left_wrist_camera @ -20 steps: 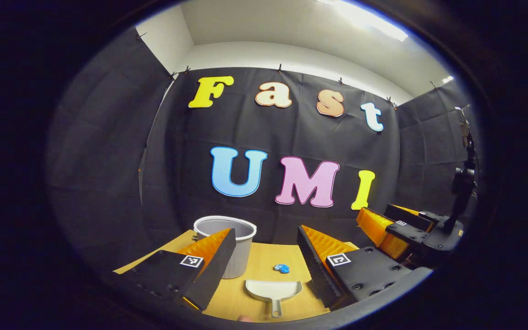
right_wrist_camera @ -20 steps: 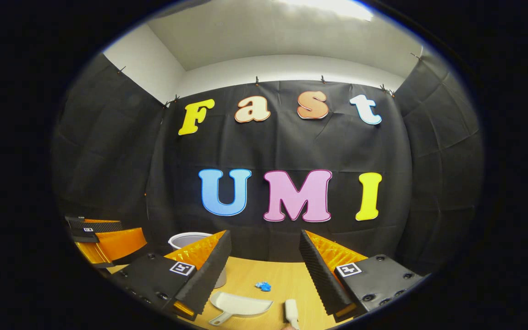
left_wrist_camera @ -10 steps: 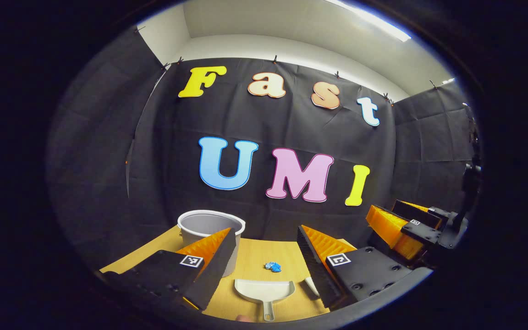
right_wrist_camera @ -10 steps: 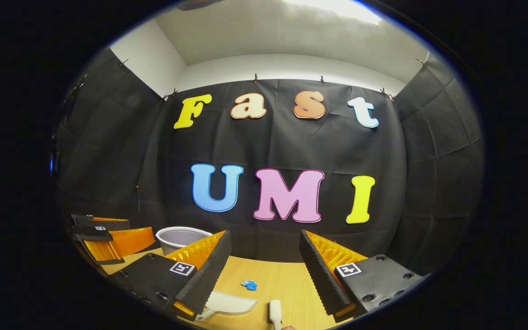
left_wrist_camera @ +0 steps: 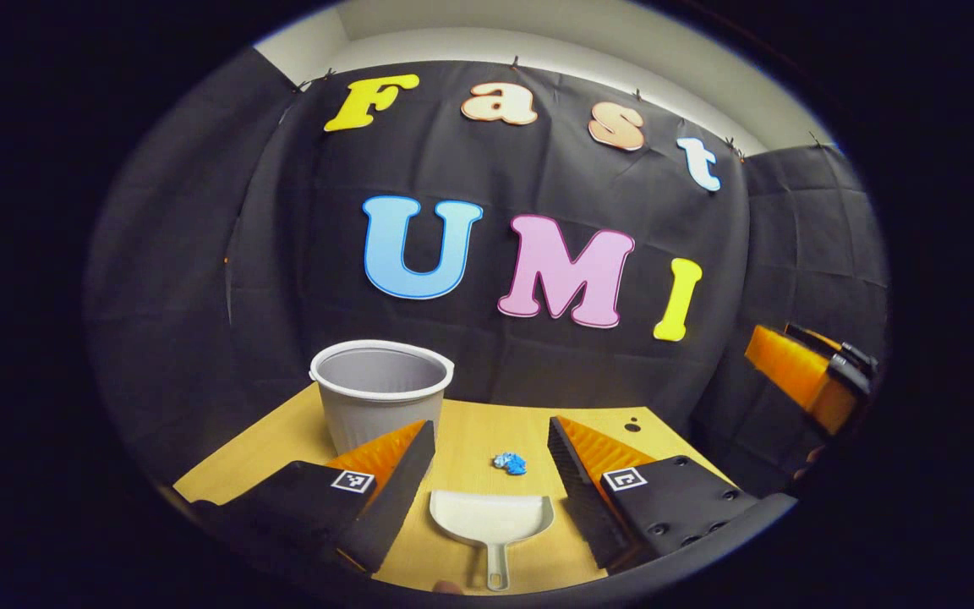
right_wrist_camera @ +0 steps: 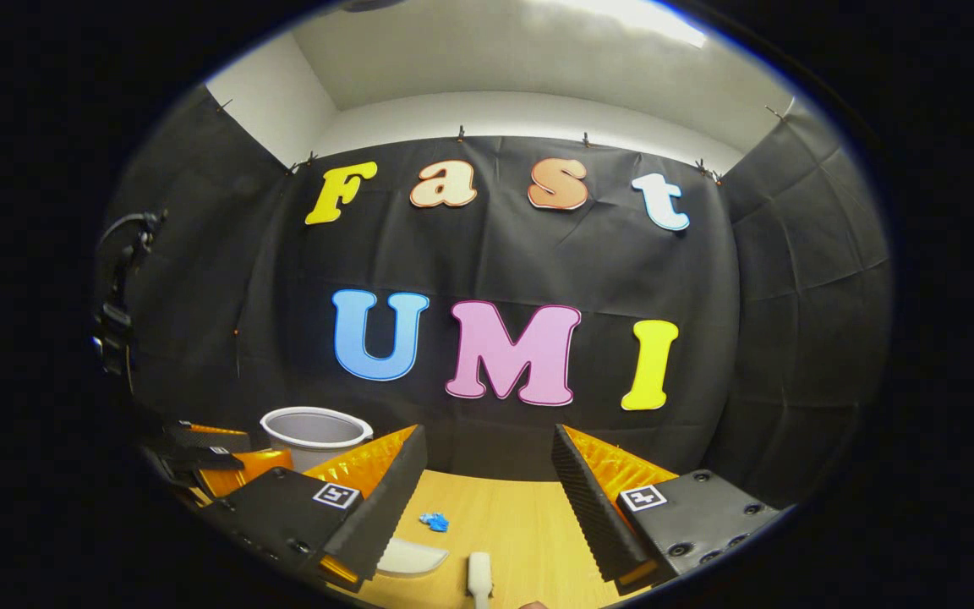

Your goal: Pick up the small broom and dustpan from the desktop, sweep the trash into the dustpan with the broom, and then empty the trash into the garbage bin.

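A small staged recording booth rather than a lived-in room: walled on three sides with black cloth (right_wrist_camera: 521, 271) clipped along its top edge, under plain white walls and ceiling (right_wrist_camera: 487, 68) with a bright strip light (right_wrist_camera: 622, 13). Furnished with a bare pale wooden desktop (left_wrist_camera: 470, 431) pushed against the cloth, set like a test bench with a grey plastic bin (left_wrist_camera: 381, 393), a white dustpan (left_wrist_camera: 491, 520) and a scrap of blue trash (left_wrist_camera: 510, 462). At the left edge of the right gripper view, a dark stand with cables (right_wrist_camera: 119, 296), hinting at filming gear
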